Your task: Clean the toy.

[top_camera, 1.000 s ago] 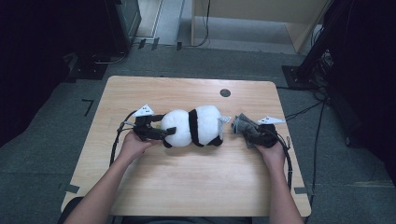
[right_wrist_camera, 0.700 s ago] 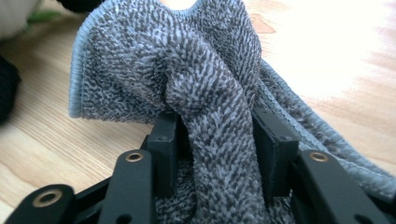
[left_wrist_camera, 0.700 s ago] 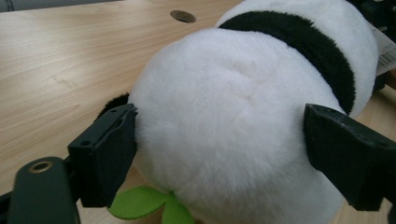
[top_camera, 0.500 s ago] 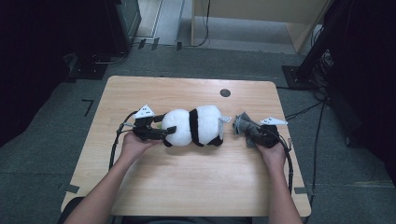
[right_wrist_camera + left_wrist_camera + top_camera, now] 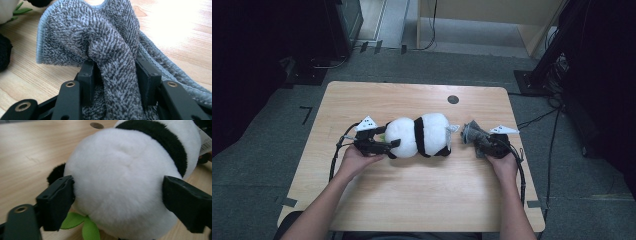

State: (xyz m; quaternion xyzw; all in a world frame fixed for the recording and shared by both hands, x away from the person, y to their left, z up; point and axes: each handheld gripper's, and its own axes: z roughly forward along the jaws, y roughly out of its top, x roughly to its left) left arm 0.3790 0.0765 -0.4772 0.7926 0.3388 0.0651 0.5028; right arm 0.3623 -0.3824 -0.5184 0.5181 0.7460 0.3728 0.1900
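Note:
A black-and-white panda plush (image 5: 419, 136) lies on its side across the middle of the wooden table (image 5: 412, 200). My left gripper (image 5: 389, 137) straddles its white head (image 5: 125, 182). Both pads touch the fur, and the jaws have just been opening a little around it. A green felt leaf (image 5: 80, 222) pokes out under the head. At the plush's other end, beside its paper tag (image 5: 453, 128), my right gripper (image 5: 477, 140) is shut on a fold of a grey terry cloth (image 5: 82, 30). Those jaws have just eased slightly, with the fold still pinched between them.
A small round hole (image 5: 453, 99) sits near the table's far edge. Cables trail from both grippers off the table sides. Dark equipment stands on the floor at left and right, and a wooden cabinet (image 5: 492, 20) stands behind.

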